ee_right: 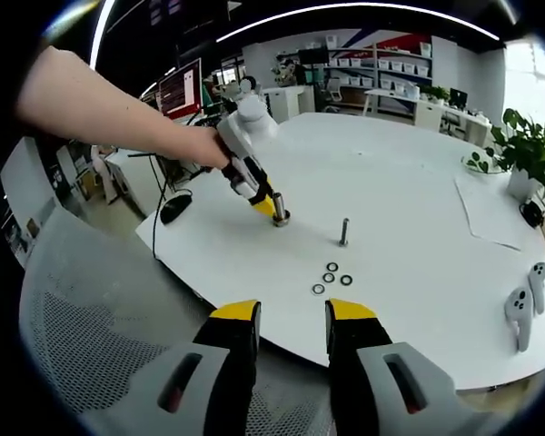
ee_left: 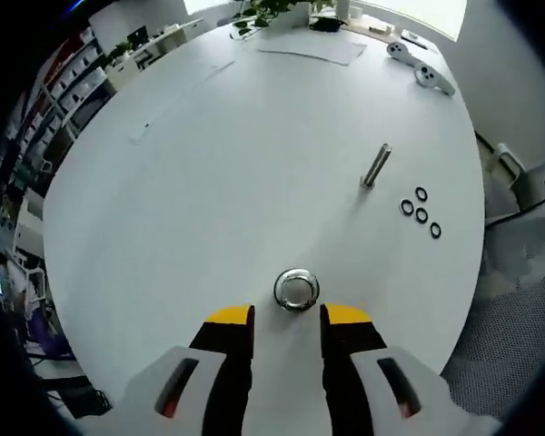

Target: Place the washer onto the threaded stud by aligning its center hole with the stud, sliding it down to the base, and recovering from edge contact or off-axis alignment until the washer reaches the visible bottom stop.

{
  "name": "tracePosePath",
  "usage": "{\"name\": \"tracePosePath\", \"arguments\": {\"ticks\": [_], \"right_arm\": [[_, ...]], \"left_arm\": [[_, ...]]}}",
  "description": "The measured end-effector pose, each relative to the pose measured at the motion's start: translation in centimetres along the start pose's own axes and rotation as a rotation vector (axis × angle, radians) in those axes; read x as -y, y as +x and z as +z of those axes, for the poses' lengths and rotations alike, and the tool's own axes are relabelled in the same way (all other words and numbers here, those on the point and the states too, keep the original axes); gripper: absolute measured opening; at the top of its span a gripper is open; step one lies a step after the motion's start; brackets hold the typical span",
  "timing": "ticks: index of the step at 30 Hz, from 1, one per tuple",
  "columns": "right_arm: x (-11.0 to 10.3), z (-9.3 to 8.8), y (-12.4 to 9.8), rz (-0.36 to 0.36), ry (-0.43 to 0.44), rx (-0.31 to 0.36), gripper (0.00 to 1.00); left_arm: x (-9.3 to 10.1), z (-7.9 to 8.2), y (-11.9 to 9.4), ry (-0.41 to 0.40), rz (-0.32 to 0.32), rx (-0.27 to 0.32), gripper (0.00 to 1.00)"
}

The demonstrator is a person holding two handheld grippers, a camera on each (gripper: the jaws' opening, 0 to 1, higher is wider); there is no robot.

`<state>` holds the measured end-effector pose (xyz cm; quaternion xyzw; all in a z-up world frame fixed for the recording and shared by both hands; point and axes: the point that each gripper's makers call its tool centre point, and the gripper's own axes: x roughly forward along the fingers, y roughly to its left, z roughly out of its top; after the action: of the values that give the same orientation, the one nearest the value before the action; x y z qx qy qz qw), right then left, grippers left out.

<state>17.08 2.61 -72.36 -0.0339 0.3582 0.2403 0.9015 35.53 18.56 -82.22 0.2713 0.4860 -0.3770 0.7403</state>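
The threaded stud [ee_left: 374, 166] [ee_right: 343, 232] stands upright on the white round table [ee_left: 209, 182]. Several small black washers [ee_left: 421, 211] [ee_right: 331, 277] lie flat in a cluster beside it. A shiny round metal piece [ee_left: 296, 289] [ee_right: 279, 211] stands just ahead of my left gripper [ee_left: 288, 318], which is open with nothing between its yellow-tipped fingers. In the right gripper view a person's hand holds that left gripper [ee_right: 268, 207] tilted down at the metal piece. My right gripper [ee_right: 286, 313] is open and bare, hovering off the table's near edge, well short of the washers.
Two white hand controllers [ee_left: 418, 64] [ee_right: 522, 309] lie near the table rim. Paper sheets [ee_left: 313, 45] and a potted plant [ee_right: 527, 150] sit at the far side. A grey mesh chair [ee_right: 100, 327] is below my right gripper. Desks and shelves surround the table.
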Motion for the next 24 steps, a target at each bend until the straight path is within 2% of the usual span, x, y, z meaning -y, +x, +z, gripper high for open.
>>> {"name": "tracePosePath", "arguments": {"ticks": [4, 7, 14, 22, 24], "right_arm": [[-0.1, -0.1, 0.1, 0.008, -0.003, -0.010, 0.31], [-0.2, -0.2, 0.1, 0.012, -0.006, -0.013, 0.31], [-0.2, -0.2, 0.1, 0.011, -0.008, -0.011, 0.31], [-0.4, -0.3, 0.2, 0.021, -0.020, -0.020, 0.31], [-0.5, -0.3, 0.2, 0.023, -0.023, -0.023, 0.31]], "left_arm": [[0.0, -0.5, -1.2, -0.025, 0.008, 0.038, 0.27], [0.3, -0.3, -2.5, -0.078, 0.010, 0.105, 0.27], [1.4, -0.7, -5.2, -0.131, 0.022, 0.203, 0.27], [2.9, -2.0, -8.2, -0.207, 0.028, 0.311, 0.27], [3.3, -2.7, -8.5, -0.201, 0.029, 0.309, 0.28]]}}
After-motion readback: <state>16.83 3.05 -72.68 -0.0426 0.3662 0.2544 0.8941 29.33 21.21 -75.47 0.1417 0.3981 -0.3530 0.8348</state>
